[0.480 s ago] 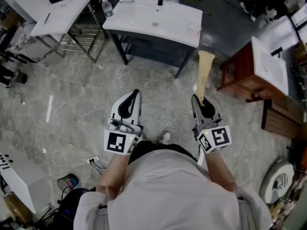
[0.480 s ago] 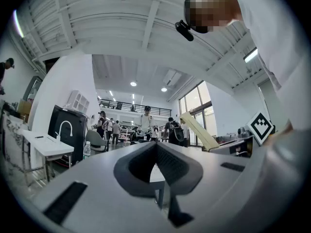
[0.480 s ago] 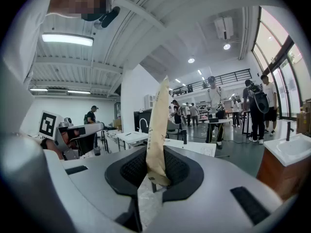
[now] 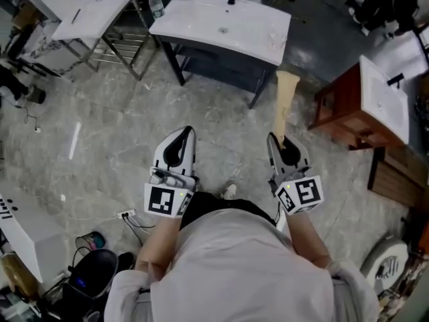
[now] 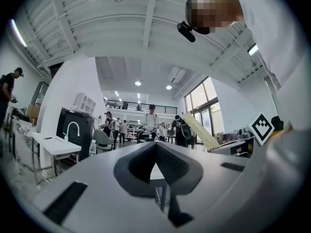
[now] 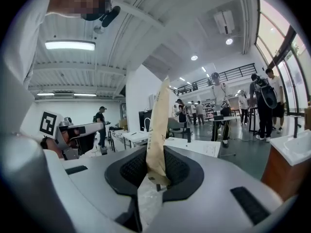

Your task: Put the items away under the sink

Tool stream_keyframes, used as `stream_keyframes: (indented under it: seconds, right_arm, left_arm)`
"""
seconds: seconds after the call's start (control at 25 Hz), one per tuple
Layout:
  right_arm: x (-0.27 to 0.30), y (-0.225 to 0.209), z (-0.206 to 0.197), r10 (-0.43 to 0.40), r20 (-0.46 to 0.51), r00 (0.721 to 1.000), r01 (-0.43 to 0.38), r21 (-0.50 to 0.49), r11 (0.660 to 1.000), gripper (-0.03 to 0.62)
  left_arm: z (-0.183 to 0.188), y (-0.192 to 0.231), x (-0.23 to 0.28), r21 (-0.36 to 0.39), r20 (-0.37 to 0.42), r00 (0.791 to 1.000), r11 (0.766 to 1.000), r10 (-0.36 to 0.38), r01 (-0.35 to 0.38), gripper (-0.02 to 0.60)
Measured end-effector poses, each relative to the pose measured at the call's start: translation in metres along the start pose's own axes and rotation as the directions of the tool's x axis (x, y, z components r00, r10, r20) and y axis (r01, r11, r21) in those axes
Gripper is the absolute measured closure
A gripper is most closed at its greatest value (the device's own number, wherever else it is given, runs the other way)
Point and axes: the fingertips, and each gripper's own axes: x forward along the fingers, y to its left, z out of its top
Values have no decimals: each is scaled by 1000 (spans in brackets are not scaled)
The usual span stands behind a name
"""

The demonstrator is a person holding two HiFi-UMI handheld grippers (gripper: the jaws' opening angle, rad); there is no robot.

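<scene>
A white sink top (image 4: pixel 201 20) on a dark open-fronted cabinet (image 4: pixel 216 64) stands ahead across the marble floor. My right gripper (image 4: pixel 275 139) is shut on the lower end of a long flat tan paper package (image 4: pixel 285 102), which sticks out forward toward the cabinet's right leg. In the right gripper view the package (image 6: pixel 158 125) rises from between the pads of the gripper (image 6: pixel 154 171). My left gripper (image 4: pixel 189 131) is held level beside it, jaws closed together with nothing in them; its view shows the tips (image 5: pixel 156 145) meeting.
A second white sink on a metal frame (image 4: pixel 94 12) and a water bottle (image 4: pixel 155 4) stand at the back left. A red-brown wooden vanity (image 4: pixel 345 113) with a white basin (image 4: pixel 385 99) is at the right. Cables (image 4: pixel 127 215), a black bin (image 4: pixel 94 274) and a white box (image 4: pixel 27 237) lie at the lower left.
The head view has shifted a little, so the sink and floor items sit slightly differently in the picture. Both grippers keep the same pose, the package still in the right one.
</scene>
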Motion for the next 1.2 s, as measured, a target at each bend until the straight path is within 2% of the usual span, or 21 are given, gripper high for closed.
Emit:
stream_keyframes:
  seconds: [0.12, 0.28, 0.44, 0.6, 0.88, 1.2]
  right_arm:
    - [-5, -5, 4, 14, 22, 1000, -13, -55, 998, 510]
    - [-5, -6, 6, 33, 37, 999, -31, -53, 998, 510]
    - [2, -2, 9, 53, 42, 998, -50, -66, 997, 510]
    - [13, -3, 10, 46, 41, 998, -43, -61, 997, 510]
    - [57, -10, 26, 20, 52, 998, -16, -68, 998, 510]
    - [138, -13, 35, -5, 44, 999, 7, -58, 998, 510]
  left_arm:
    - [3, -8, 3, 21, 20, 1000, 1000, 18, -18, 578]
    - [-2, -13, -2, 12, -4, 999, 999, 34, -34, 578]
    - [4, -1, -4, 39, 17, 998, 998, 55, -55, 578]
    - [3, 15, 1, 34, 20, 998, 997, 64, -65, 578]
    - [-3, 55, 40, 7, 32, 999, 999, 36, -36, 578]
    - [-10, 130, 92, -13, 9, 1000, 1000, 13, -13, 578]
